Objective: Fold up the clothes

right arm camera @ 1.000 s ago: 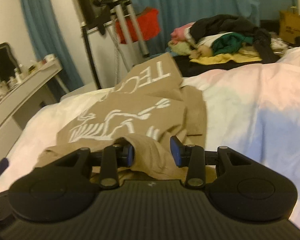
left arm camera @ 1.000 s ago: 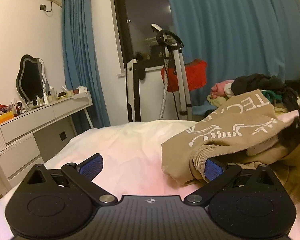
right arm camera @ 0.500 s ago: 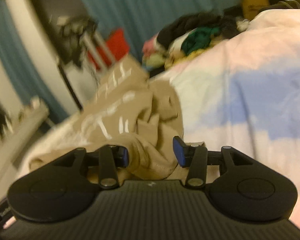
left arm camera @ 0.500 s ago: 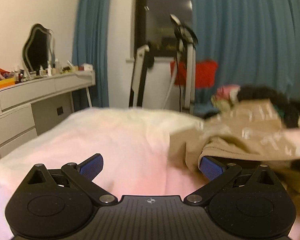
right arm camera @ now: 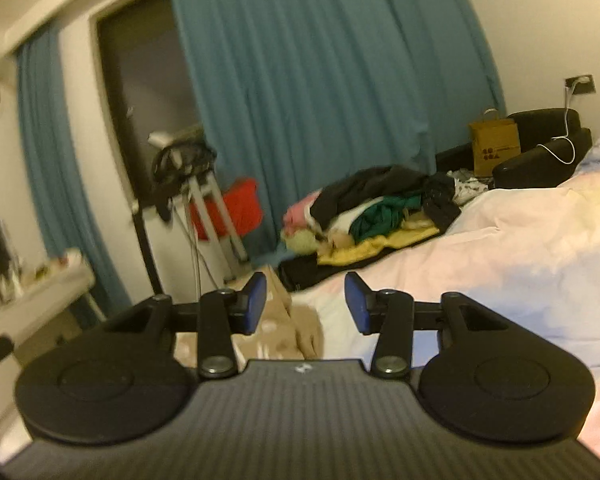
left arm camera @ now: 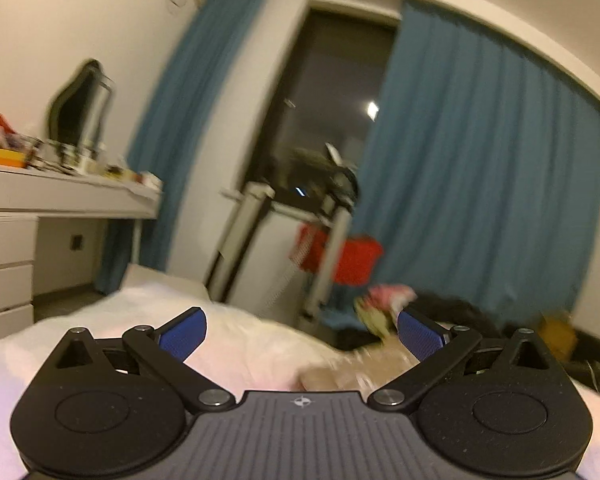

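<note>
A tan garment with white print [right arm camera: 288, 332] lies crumpled on the white bed [right arm camera: 500, 248]. It shows low and blurred in the left wrist view [left arm camera: 364, 368]. My left gripper [left arm camera: 300, 330] is open wide and empty, raised above the bed with the garment below its right finger. My right gripper [right arm camera: 306, 304] is open and empty, tilted up, with the garment just below and behind its left finger. Most of the garment is hidden behind both gripper bodies.
A heap of mixed clothes [right arm camera: 372, 212] lies at the far side of the bed. A metal stand with a red cloth [left arm camera: 332, 248] is by the window. A white dresser with a mirror [left arm camera: 40, 208] stands at left. A brown paper bag [right arm camera: 496, 148] sits at right.
Both grippers have tilted upward and lifted away from the garment. The right gripper opened wider and let go of the tan fabric fold it had between its fingers.
</note>
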Tool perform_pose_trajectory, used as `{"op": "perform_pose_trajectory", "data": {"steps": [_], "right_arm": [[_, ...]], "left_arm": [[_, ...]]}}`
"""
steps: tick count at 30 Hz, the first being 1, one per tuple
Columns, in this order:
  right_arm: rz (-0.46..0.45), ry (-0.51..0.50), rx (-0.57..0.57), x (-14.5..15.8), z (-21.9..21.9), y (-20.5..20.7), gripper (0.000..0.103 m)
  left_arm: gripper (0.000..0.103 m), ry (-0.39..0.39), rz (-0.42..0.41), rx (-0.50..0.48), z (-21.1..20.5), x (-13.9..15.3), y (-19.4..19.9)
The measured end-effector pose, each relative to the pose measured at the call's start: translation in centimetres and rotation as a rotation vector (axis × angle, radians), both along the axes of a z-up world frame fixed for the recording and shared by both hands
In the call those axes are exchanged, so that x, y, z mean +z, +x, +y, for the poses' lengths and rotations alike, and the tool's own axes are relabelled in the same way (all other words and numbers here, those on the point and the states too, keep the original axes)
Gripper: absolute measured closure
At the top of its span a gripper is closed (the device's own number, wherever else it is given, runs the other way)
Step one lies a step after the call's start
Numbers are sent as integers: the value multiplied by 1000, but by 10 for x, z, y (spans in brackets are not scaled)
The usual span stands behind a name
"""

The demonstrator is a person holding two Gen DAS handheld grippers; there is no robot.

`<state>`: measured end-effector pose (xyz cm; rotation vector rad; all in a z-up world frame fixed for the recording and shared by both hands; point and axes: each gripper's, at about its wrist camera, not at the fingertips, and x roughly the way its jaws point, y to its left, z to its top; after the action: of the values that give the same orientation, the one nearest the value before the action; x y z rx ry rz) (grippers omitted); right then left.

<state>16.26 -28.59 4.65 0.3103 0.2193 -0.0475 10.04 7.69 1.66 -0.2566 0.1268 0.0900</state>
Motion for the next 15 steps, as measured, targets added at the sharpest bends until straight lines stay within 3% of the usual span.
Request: {"op": "perform_pose_trajectory", "data": {"steps": [3, 9, 12, 15], "right_arm": [[59, -9, 20, -8, -2, -16, 55], [212, 105, 62, -43, 2, -24, 55], [232, 45, 122, -66, 18, -17, 55], [244, -18, 166, -90, 32, -2, 55]], "left_arm": [[0, 101, 111, -64, -15, -9, -7], [0, 287, 315, -123, -50, -56, 15], [0, 339, 349, -84, -59, -75, 36], [0, 338, 350, -63, -63, -86, 59]]}}
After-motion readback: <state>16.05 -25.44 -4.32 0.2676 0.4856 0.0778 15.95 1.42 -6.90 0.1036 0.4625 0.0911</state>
